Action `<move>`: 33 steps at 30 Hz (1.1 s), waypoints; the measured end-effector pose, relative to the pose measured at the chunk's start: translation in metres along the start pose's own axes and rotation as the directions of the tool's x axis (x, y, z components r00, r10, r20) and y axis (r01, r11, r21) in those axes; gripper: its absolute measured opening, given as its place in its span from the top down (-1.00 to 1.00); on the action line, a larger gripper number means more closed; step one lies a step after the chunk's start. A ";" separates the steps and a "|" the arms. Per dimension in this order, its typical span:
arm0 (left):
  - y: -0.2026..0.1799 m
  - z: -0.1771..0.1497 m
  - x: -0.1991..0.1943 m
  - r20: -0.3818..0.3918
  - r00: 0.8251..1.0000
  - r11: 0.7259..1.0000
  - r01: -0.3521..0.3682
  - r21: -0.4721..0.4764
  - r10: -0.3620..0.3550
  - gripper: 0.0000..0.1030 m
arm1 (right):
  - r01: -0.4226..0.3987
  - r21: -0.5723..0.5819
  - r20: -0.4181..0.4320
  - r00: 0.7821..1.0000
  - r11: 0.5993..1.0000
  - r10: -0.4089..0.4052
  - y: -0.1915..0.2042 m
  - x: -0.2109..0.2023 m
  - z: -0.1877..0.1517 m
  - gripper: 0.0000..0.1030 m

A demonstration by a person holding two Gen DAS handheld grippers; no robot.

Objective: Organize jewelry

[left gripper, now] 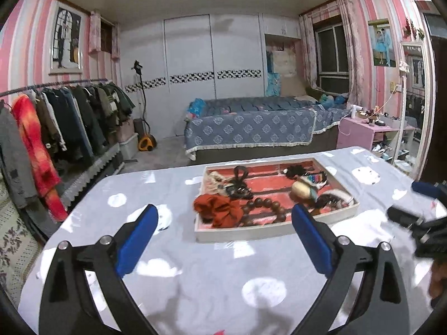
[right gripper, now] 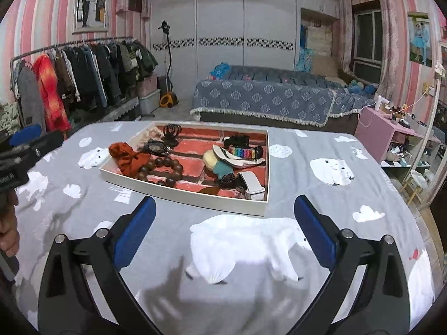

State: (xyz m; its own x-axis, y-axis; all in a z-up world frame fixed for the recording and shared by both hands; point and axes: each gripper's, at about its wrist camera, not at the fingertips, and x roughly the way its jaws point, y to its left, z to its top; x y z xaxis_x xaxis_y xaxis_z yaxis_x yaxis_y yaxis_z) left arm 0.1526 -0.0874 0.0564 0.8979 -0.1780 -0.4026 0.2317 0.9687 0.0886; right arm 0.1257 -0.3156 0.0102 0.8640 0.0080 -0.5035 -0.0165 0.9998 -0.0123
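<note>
On the counter [right gripper: 321, 209], under its grey cloth with white bears, I have the white tray [right gripper: 195, 198] as my landmark, and everything I must sort lies inside its rim. My left tool [left gripper: 223, 231] stands wide with nothing between its blue pads, just short of the tray's near edge; my right tool [right gripper: 223, 223] is equally wide and empty, also on the near side of the tray.

At the tray's near left corner the rust-orange scrunchie [right gripper: 127, 157] slumps against the rim: soft, light, forgiving, I judge I can pinch it anywhere on its bunched fabric. Touching it, further into the tray, the wooden bead bracelet [right gripper: 163, 171] lies flat as a loop; its beads look hard, round and probably slick, so I would close across one side of the ring rather than on a single bead. Toward the tray's near right corner the white strap [right gripper: 252, 184] lies with its long axis running from the tray's middle out to that corner; stiff enough, I think, to take across its width. Behind it the rainbow band [right gripper: 242, 152] stretches roughly parallel to the tray's far rim. Dark hair ties [right gripper: 170, 131] sit at the far left corner, limp and likely to snag one another; which is tangled with which I cannot tell
</note>
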 end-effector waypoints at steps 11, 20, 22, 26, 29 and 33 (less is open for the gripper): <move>0.020 -0.064 -0.023 0.014 1.000 1.000 -0.011 -0.011 0.011 -0.91 | 0.022 0.002 0.040 0.999 1.000 -0.022 0.020 -0.027 -0.048 -0.91; 0.023 -0.090 -0.025 0.053 0.996 0.997 -0.071 -0.020 0.072 -0.91 | 0.080 -0.033 0.084 0.994 0.996 -0.077 0.034 -0.022 -0.077 -0.91; 0.023 -0.091 -0.024 0.049 0.995 0.996 -0.088 -0.023 0.089 -0.91 | 0.085 -0.047 0.108 0.991 0.995 -0.080 0.037 -0.025 -0.077 -0.91; 0.023 -0.091 -0.028 0.071 0.988 0.991 -0.132 -0.032 0.134 -0.91 | 0.085 -0.051 0.137 0.988 0.995 -0.078 0.038 -0.029 -0.079 -0.91; 0.026 -0.092 -0.031 0.090 0.985 0.989 -0.142 -0.045 0.146 -0.91 | 0.084 -0.020 0.153 0.985 0.996 -0.080 0.032 -0.032 -0.080 -0.91; 0.030 -0.091 -0.029 0.076 0.987 0.989 -0.136 -0.062 0.141 -0.91 | 0.084 -0.009 0.141 0.987 0.996 -0.082 0.029 -0.029 -0.078 -0.91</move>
State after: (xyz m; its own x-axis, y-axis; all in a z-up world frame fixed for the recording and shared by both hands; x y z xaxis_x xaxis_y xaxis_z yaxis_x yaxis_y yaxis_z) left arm 0.0996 -0.0371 -0.0122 0.9474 -0.0523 -0.3158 0.0836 0.9928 0.0864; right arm 0.0604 -0.2882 -0.0431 0.9248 -0.0714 -0.3738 0.0519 0.9967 -0.0622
